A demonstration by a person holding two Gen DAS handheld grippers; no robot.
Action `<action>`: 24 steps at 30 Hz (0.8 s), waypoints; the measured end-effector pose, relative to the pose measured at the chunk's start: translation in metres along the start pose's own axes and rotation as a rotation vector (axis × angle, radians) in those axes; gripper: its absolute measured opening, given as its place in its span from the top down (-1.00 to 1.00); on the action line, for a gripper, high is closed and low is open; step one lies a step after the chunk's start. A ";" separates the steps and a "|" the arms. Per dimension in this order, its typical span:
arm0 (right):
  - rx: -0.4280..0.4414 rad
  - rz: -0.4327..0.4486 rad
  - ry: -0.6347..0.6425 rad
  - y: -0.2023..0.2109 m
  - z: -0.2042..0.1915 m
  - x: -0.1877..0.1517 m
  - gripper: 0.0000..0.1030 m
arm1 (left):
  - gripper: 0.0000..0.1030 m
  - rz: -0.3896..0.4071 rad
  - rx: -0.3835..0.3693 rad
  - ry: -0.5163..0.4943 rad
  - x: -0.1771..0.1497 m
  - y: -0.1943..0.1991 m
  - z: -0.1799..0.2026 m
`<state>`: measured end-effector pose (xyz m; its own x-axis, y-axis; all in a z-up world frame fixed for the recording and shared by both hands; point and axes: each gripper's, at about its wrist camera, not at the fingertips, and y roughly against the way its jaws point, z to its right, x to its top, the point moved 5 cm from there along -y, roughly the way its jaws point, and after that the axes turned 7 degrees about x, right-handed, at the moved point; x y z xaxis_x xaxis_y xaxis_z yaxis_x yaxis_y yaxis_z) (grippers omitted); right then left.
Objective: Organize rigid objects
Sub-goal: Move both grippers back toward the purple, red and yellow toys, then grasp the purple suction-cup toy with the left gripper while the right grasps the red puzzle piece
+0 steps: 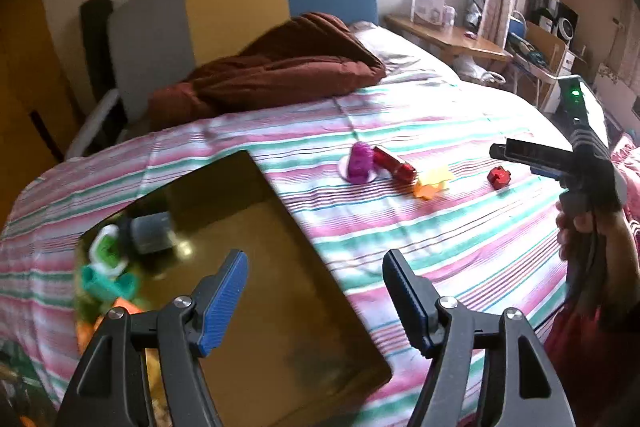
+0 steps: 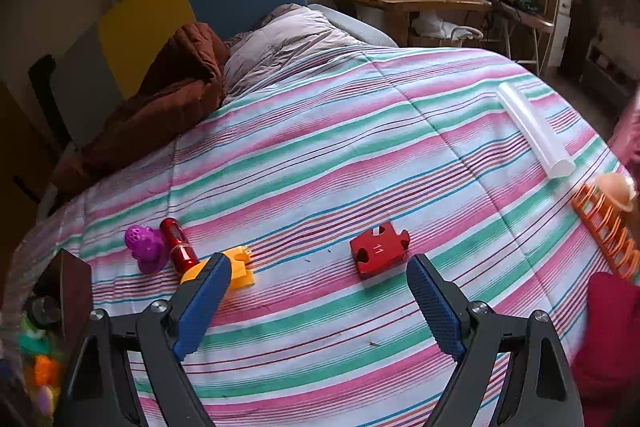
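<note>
Left wrist view: we note left tongs [image 1: 314, 297] apart, empty, over the brown box [image 1: 260, 267] at lower left; purple toy [image 1: 360, 163] and red cylinder [image 1: 394, 163] lie touching at centre on the striped bed [image 1: 460, 235].

Right wrist view: right tongs [image 2: 320, 301] apart, empty; red puzzle piece [image 2: 378, 249] just above them, yellow piece [image 2: 240, 267] partly behind the left-side finger.

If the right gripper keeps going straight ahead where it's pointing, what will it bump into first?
Probably the red puzzle piece. It lies on the striped bedspread just ahead of the open right gripper, roughly between its fingertips. Depth is hard to judge; aimed lower, it might meet the bedspread first.
</note>
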<state>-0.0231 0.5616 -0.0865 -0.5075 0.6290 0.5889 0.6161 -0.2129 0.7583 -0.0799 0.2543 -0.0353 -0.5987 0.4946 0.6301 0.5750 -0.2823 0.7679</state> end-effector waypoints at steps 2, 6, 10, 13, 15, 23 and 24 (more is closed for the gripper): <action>0.004 -0.001 -0.002 0.000 0.000 0.000 -0.75 | -0.38 -0.017 -0.012 -0.002 0.011 -0.011 0.008; 0.018 0.006 -0.009 0.003 0.000 0.002 -0.76 | -0.38 -0.042 -0.037 0.011 0.031 -0.033 0.019; 0.027 0.003 -0.032 0.004 0.003 0.003 -0.76 | -0.33 -0.062 -0.031 0.017 0.046 -0.056 0.027; 0.051 -0.008 -0.061 0.003 0.005 0.003 -0.76 | -0.24 -0.096 -0.033 0.029 0.058 -0.077 0.033; 0.059 -0.013 -0.068 0.003 0.006 0.003 -0.76 | -0.22 -0.101 -0.045 0.048 0.065 -0.089 0.037; 0.089 -0.014 -0.078 0.003 0.004 0.004 -0.76 | -0.22 -0.138 -0.057 0.126 0.092 -0.143 0.051; 0.091 -0.013 -0.081 0.003 0.005 0.004 -0.76 | -0.22 -0.144 -0.056 0.136 0.094 -0.148 0.052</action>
<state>-0.0204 0.5672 -0.0831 -0.4676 0.6906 0.5517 0.6635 -0.1382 0.7353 -0.1925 0.3850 -0.0958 -0.7443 0.4185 0.5205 0.4488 -0.2637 0.8538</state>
